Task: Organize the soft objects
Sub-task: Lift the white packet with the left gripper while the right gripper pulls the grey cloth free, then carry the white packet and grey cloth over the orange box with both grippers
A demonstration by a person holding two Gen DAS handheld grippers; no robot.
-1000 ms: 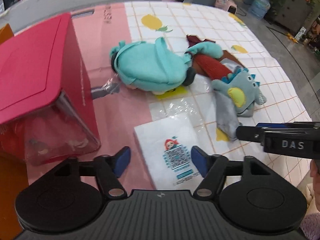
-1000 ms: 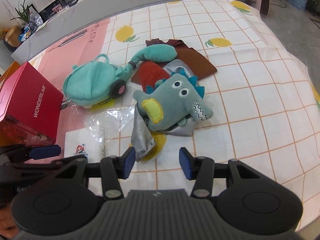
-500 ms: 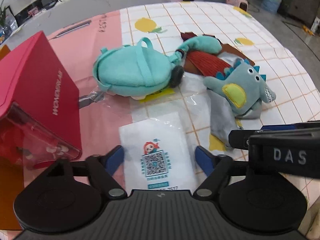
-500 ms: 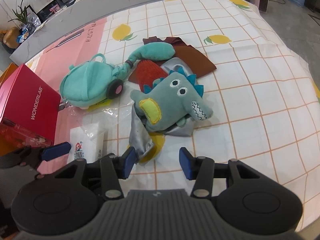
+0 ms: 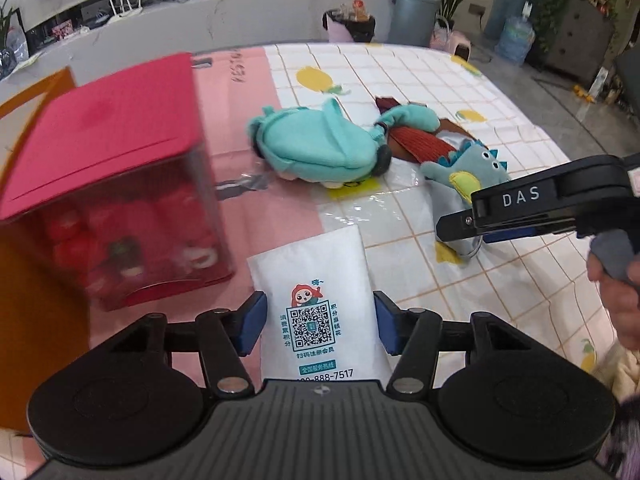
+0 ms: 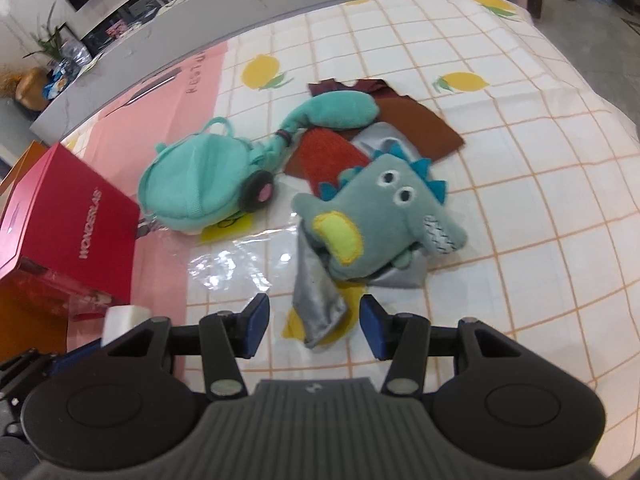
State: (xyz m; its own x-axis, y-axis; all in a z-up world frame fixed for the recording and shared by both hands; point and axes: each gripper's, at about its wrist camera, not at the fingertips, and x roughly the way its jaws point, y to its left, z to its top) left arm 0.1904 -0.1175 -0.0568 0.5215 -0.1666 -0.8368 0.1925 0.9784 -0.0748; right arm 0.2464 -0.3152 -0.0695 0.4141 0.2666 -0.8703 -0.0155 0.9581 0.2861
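While the white packet [image 5: 320, 304] with the printed code square lay flat on the tablecloth [image 5: 500, 280], the left gripper [image 5: 318, 322] angled steeply down over it with its blue pads on either side of the packet's near end; the jaws were closing, and the pads stood just beside the packet's edges, not visibly pressing. Just left of the packet stood a red box [image 5: 108, 176] with a clear front wall, red contents showing blurred inside. Beyond the packet lay a sheet of clear plastic [image 6: 240, 256], then a teal plush backpack [image 5: 320, 152]. To the packet's right lay a blue-grey plush dinosaur [image 6: 372, 232] on a silver-grey cloth [image 6: 320, 308], with a rust-red cloth [image 6: 324, 156] and a brown cloth [image 6: 416, 128] beyond it. The right gripper [image 6: 314, 328] also tilted steeply down, its jaws spread and nothing pinched, the silver-grey cloth's near end lying on the table between the pads without touching them. A hand [image 5: 616, 300] held its handle.
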